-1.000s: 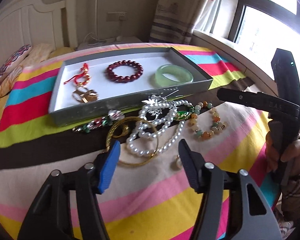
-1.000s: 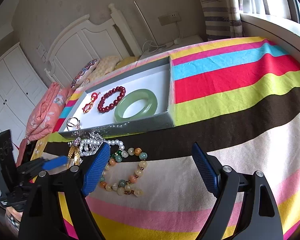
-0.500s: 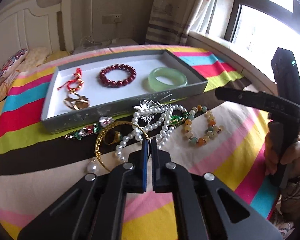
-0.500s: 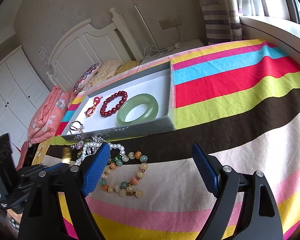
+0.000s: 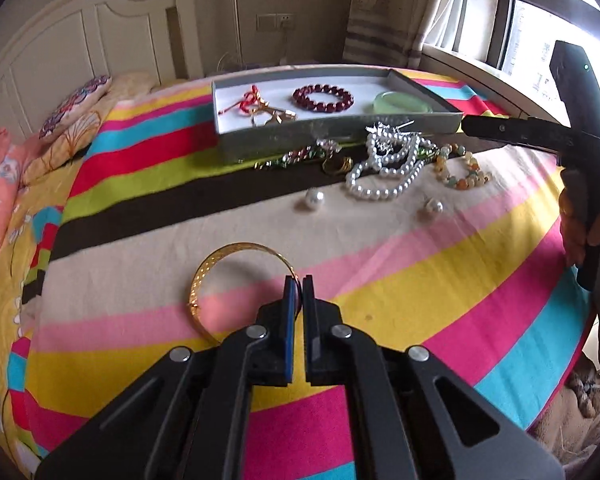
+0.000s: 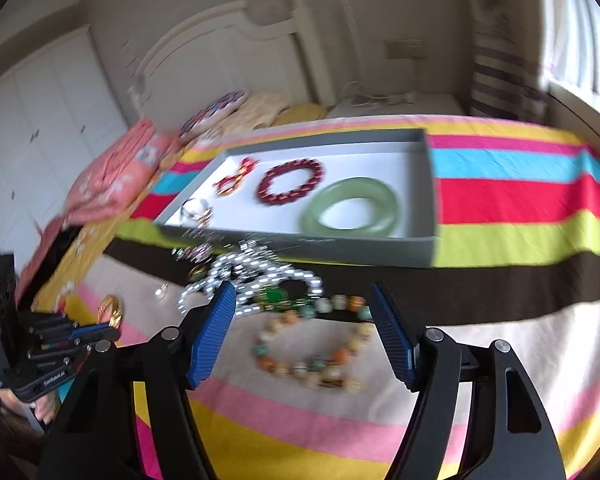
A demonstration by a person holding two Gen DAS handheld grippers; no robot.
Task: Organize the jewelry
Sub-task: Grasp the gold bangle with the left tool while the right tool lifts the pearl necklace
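My left tongs (image 5: 298, 280) are clamped on the rim of the gold bangle (image 5: 236, 280), which stands out toward 11 o'clock from the tips, over the pink and cream stripes of the bedspread (image 5: 440, 280), well apart from the rest of the pile. My right tongs (image 6: 304, 332) are spread wide and hold nothing; they hang above the mixed-stone bead bracelet (image 6: 312, 344), which lies between the two blue pads (image 6: 212, 336). That view is blurred, so fine detail is lost.

The grey tray (image 5: 340, 132) sits on the bed at 12 o'clock in the left view. In it lie a red cord charm (image 5: 246, 100) at the 9 o'clock end, gold rings (image 5: 270, 117) just beside it, a dark red bead bracelet (image 5: 323, 97) in the middle, and a green jade bangle (image 5: 402, 103) at the 3 o'clock end.

Just in front of the tray's near wall lie the pearl necklace (image 5: 384, 168), a silver brooch (image 5: 384, 132) touching it, a green and red chain (image 5: 296, 156) at its 9 o'clock, and a gold ring (image 5: 338, 165). Two loose pearls (image 5: 314, 199) rest on the cream stripe, at the necklace's 7 and 4 o'clock
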